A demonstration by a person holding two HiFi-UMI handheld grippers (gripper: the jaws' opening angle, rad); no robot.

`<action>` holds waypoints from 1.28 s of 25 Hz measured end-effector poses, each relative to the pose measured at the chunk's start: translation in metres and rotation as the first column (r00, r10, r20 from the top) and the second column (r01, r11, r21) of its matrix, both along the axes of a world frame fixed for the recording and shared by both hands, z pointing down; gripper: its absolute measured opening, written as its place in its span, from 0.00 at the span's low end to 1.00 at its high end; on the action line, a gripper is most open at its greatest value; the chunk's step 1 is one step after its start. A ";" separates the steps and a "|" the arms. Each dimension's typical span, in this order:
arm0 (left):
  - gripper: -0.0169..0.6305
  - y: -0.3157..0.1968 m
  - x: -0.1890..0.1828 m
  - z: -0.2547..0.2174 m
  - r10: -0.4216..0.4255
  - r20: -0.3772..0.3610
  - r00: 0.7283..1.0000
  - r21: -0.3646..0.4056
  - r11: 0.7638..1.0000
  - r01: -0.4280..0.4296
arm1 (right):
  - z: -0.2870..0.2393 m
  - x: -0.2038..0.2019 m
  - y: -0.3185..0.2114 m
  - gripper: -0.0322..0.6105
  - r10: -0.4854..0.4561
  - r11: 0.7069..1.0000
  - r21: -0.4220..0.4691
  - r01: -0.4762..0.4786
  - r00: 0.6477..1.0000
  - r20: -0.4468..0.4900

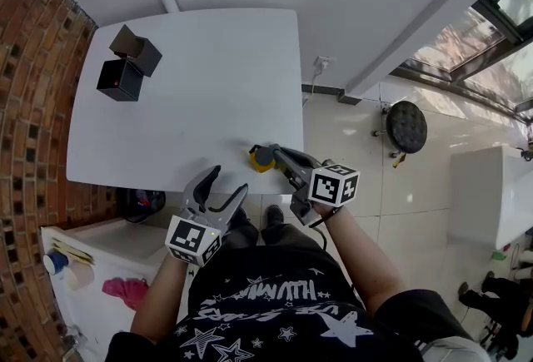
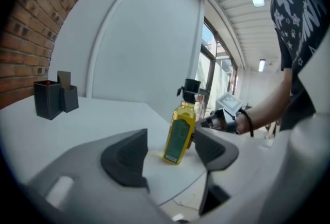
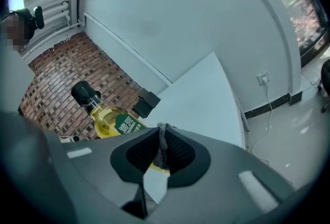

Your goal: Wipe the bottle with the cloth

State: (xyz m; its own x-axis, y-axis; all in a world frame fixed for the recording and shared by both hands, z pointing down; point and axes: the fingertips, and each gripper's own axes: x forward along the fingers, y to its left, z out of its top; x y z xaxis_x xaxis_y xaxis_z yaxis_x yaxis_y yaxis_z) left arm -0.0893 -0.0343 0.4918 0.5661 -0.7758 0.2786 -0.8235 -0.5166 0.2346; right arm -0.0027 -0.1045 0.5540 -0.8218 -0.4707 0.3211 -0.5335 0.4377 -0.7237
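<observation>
Bottle of clear glass, yellow liquid and black cap (image 1: 261, 157): upright, long axis vertical, at the near edge of the white tabletop (image 1: 200, 94), around 5 o'clock on it. Nearest the person, the left gripper (image 1: 229, 180) hangs off that edge, fingers apart and empty. The bottle lies toward 1 o'clock from them, framed between them in the left gripper view but untouched. Next, the right gripper (image 1: 275, 154), the closer of the two, has fingers clamped on a thin dark grey cloth (image 3: 162, 145), with the bottle just beyond at 10 o'clock. Likely next move: cloth onto glass. Farthest, at 10 o'clock, two black boxes (image 1: 125, 65), one open, contents unclear.
</observation>
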 end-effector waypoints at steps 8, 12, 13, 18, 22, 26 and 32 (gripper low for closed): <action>0.26 0.002 -0.011 -0.036 -0.091 -0.018 0.996 0.061 0.994 0.092 | 0.015 -0.005 0.000 0.11 -0.013 0.999 0.036 0.018 0.993 -0.119; 0.19 0.003 -0.016 -0.047 -0.125 -0.028 0.992 0.089 0.988 0.127 | 0.017 0.002 0.000 0.11 0.008 0.999 0.038 -0.003 0.990 -0.138; 0.17 0.003 -0.017 -0.049 -0.128 -0.029 0.991 0.095 0.987 0.130 | 0.017 0.006 -0.001 0.11 0.022 0.999 0.038 -0.017 0.990 -0.136; 0.04 0.000 -0.031 -0.055 -0.176 0.004 0.984 0.130 0.976 0.174 | -0.017 0.027 -0.008 0.11 0.091 0.991 0.110 -0.080 0.990 -0.106; 0.03 -0.005 -0.047 -0.056 -0.241 0.015 0.970 0.157 0.959 0.236 | -0.090 0.040 -0.014 0.11 0.158 0.941 0.312 -0.132 0.986 -0.059; 0.03 -0.011 -0.052 -0.071 -0.273 -0.008 0.962 0.162 0.949 0.271 | -0.150 0.036 -0.007 0.11 0.184 0.822 0.563 -0.084 0.975 -0.125; 0.03 -0.021 -0.046 -0.081 -0.246 0.020 0.969 0.207 0.949 0.237 | -0.188 0.023 0.016 0.11 0.216 0.696 0.718 -0.010 0.957 -0.196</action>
State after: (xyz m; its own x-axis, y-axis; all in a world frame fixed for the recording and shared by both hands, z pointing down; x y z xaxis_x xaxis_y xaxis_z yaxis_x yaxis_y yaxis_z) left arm -0.1352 -0.0552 0.4111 0.3450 -0.9305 0.1233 -0.9368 -0.3333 0.1061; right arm 0.0208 -0.0883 0.3659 -0.6881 -0.7247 0.0370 -0.7253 0.6854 -0.0642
